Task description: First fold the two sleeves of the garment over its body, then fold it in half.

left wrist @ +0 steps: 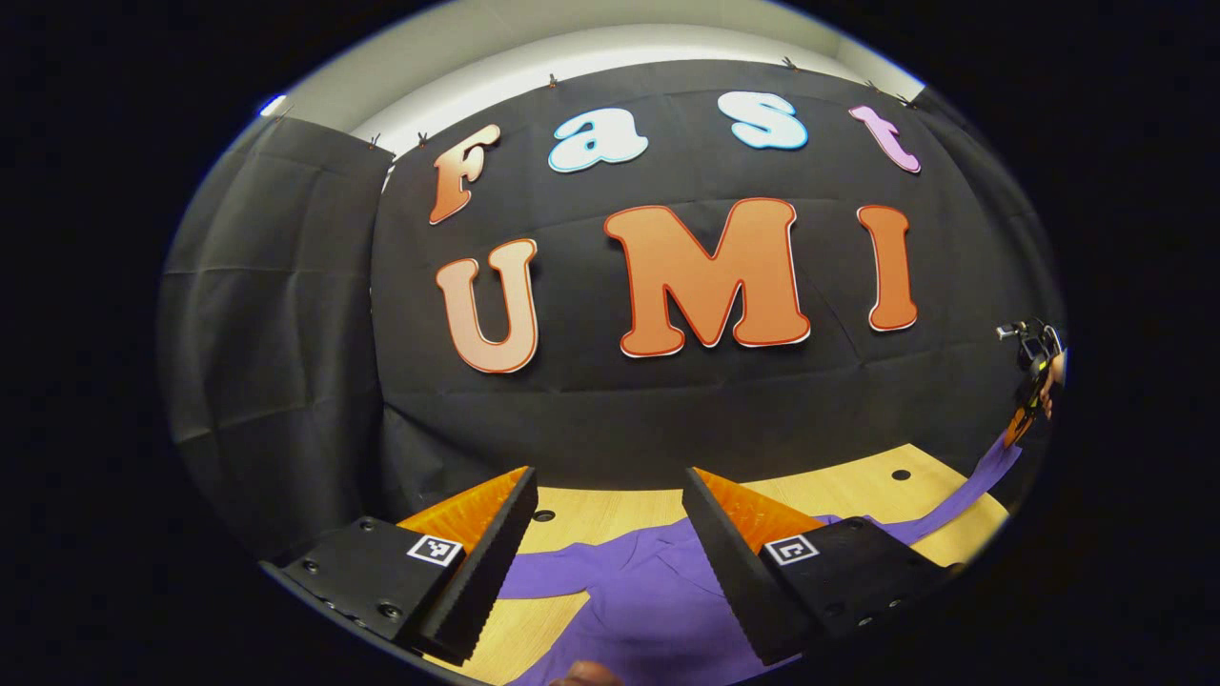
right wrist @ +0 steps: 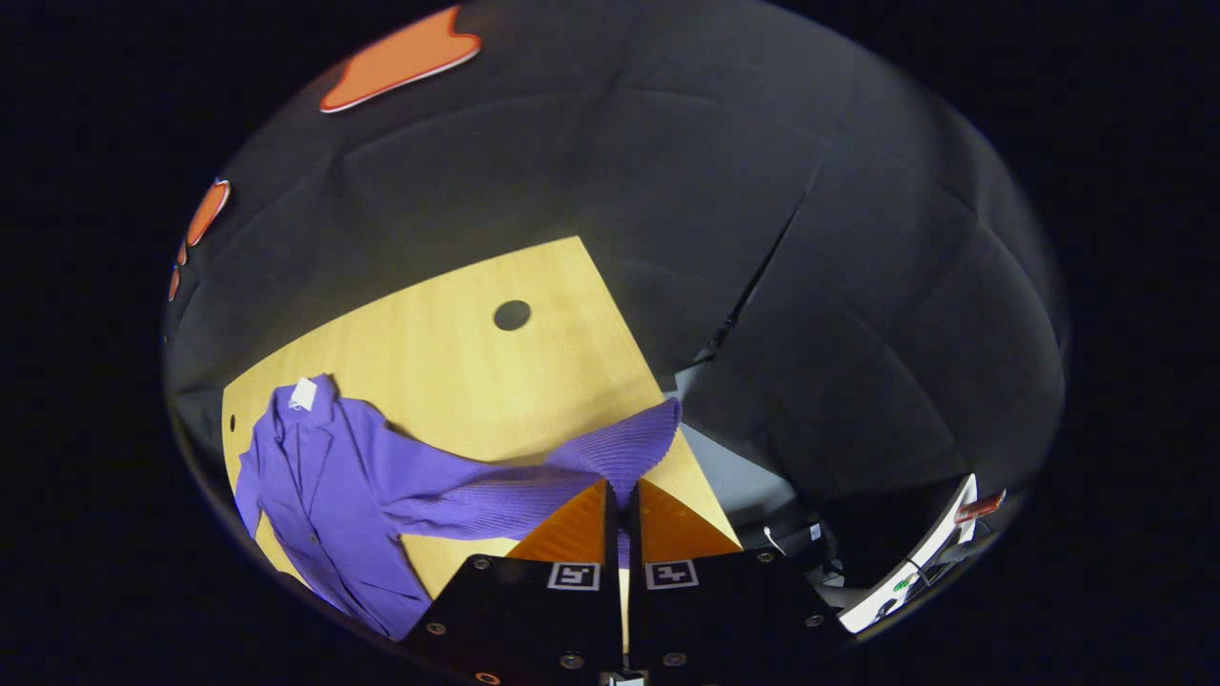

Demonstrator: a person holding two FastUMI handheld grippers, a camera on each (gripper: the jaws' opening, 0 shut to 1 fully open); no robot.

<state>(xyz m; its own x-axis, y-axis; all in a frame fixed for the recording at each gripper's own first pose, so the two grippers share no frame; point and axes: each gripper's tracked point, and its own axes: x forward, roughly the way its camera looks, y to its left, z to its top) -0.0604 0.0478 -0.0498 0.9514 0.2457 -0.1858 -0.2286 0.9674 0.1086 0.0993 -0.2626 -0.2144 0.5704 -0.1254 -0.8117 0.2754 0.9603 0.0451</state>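
Observation:
A purple long-sleeved garment (right wrist: 324, 476) lies on the wooden table (right wrist: 448, 353), collar and white label toward the far side. My right gripper (right wrist: 621, 495) is shut on the ribbed cuff of one sleeve (right wrist: 624, 443), which is lifted off the table and stretched out from the body. In the left gripper view the garment (left wrist: 639, 591) lies under my left gripper (left wrist: 610, 486), which hangs open above the fabric with nothing between its fingers. Far right in that view, the right gripper (left wrist: 1027, 400) holds the stretched sleeve (left wrist: 963, 491) up.
The table (left wrist: 591, 510) has dark round holes (right wrist: 512, 314) in its top. Its right edge drops off to a grey floor with cables and a white device (right wrist: 915, 562). Black cloth walls close in behind and beside the table.

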